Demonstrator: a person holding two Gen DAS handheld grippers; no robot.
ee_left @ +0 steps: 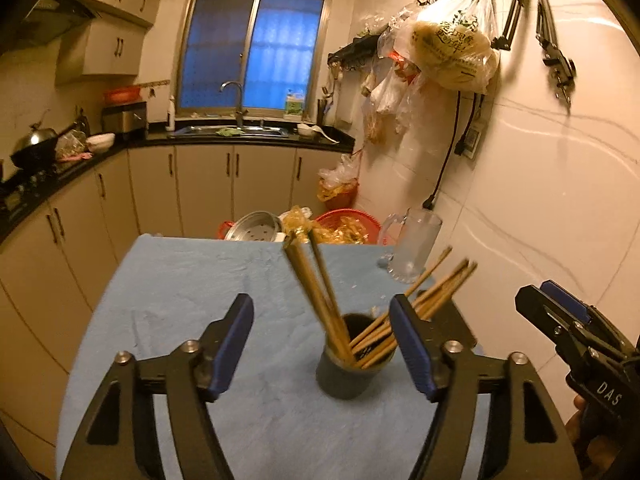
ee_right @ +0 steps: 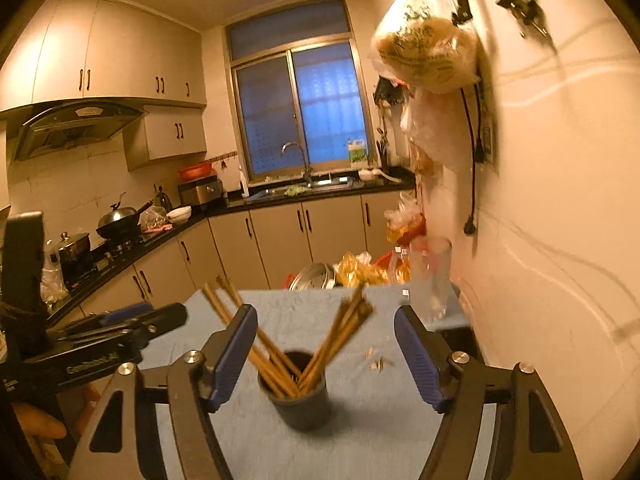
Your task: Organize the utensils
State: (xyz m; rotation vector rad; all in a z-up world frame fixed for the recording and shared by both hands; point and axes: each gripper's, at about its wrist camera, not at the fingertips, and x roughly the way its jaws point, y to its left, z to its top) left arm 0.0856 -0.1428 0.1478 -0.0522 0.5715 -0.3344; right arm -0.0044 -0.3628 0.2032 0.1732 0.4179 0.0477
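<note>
A dark round holder (ee_left: pixel 347 370) stands on the blue cloth (ee_left: pixel 180 280) and holds several wooden chopsticks (ee_left: pixel 316 288) that fan out left and right. My left gripper (ee_left: pixel 322 344) is open and empty, its blue pads on either side of the holder, just above it. The right gripper (ee_left: pixel 560 308) shows at the right edge of the left wrist view. In the right wrist view the holder (ee_right: pixel 300 400) with chopsticks (ee_right: pixel 340 340) sits between the open, empty right gripper's (ee_right: pixel 326 356) pads. The left gripper (ee_right: pixel 120 332) shows at the left.
A clear glass mug (ee_left: pixel 412 246) stands at the table's far right by the wall. A steel steamer pan (ee_left: pixel 256 232) and a red basket (ee_left: pixel 352 226) sit beyond the far edge. Small scraps (ee_right: pixel 378 362) lie on the cloth. Kitchen counters run along the left and back.
</note>
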